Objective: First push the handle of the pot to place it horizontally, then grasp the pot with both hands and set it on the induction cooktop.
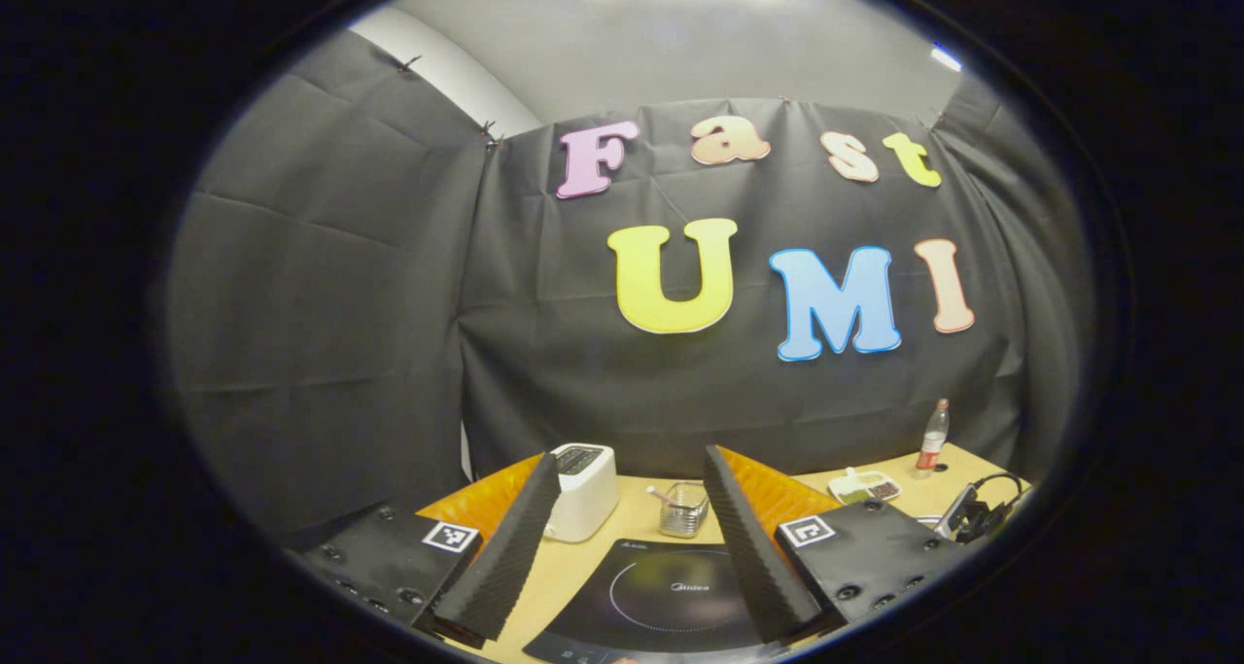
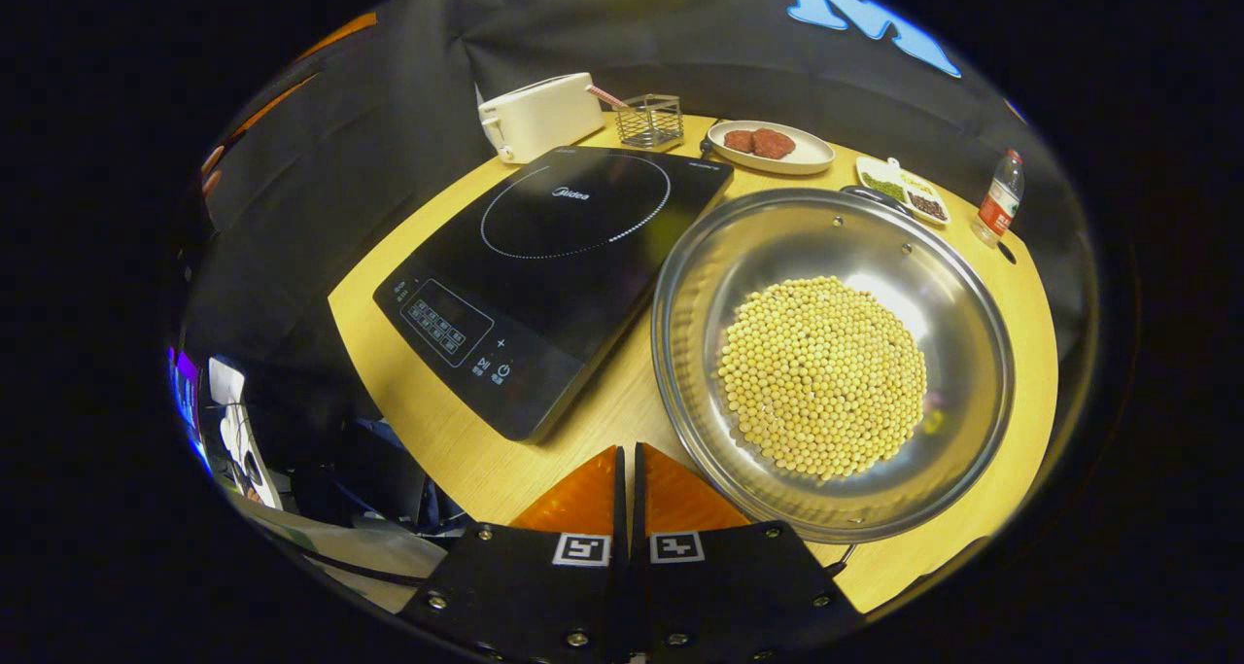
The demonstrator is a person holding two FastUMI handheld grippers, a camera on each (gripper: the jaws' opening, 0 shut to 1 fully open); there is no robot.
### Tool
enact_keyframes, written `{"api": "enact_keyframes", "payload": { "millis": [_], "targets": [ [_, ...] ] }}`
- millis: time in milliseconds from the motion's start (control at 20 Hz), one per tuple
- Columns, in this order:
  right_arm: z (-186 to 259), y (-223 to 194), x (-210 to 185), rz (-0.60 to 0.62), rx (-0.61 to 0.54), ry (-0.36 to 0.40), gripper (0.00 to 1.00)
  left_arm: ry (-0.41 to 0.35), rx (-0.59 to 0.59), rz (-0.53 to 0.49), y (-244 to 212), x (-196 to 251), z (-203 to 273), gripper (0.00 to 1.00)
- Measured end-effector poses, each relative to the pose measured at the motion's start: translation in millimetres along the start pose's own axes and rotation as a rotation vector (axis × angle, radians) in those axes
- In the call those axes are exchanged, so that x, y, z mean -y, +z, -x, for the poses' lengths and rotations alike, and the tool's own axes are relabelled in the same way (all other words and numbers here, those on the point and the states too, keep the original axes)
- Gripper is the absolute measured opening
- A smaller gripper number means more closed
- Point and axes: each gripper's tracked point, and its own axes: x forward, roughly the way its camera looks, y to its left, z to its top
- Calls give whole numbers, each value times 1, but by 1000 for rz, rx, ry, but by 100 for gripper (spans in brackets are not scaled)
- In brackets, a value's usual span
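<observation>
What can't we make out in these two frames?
- Pot handles, right gripper view: far one foreshortened behind the rim, near one mostly hidden by the right gripper.
- Induction cooktop front, left gripper view: cut off by the edge.
- Cooktop panel icons, right gripper view: too small.

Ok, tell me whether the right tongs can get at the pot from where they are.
Probably yes: the right tongs, shut, hover just beside the pot rim, and nothing stands between them on the table.
</observation>
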Motion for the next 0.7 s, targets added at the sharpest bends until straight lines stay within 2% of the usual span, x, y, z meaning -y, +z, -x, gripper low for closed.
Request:
{"api": "enact_keyframes", "payload": {
  "millis": [200,250,300,400,450,500,600,700],
  "targets": [
    [-3,-3,1,-65,-22,0,1,-39,-2,19,-6,6,-11,100],
    [-3,-5,3,-69,-31,-10,1,-46,-1,25,-6,7,-12,92],
    [-4,-9,5,-70,-39,-23,1,-53,3,29,-5,9,-16,97],
    [-3,-12,7,-82,-43,-40,1,-68,8,33,-6,12,-30,92],
    [-2,-12,9,-96,-47,-41,1,-78,8,38,-7,15,-35,97],
    [0,-13,10,-110,-42,-44,1,-86,9,44,-9,18,-40,92],
    [2,-15,12,-127,-44,-54,1,-99,5,51,-11,21,-45,92],
    [6,-18,17,-134,-45,-68,1,-115,-5,53,-13,27,-44,100]
  ]
}}
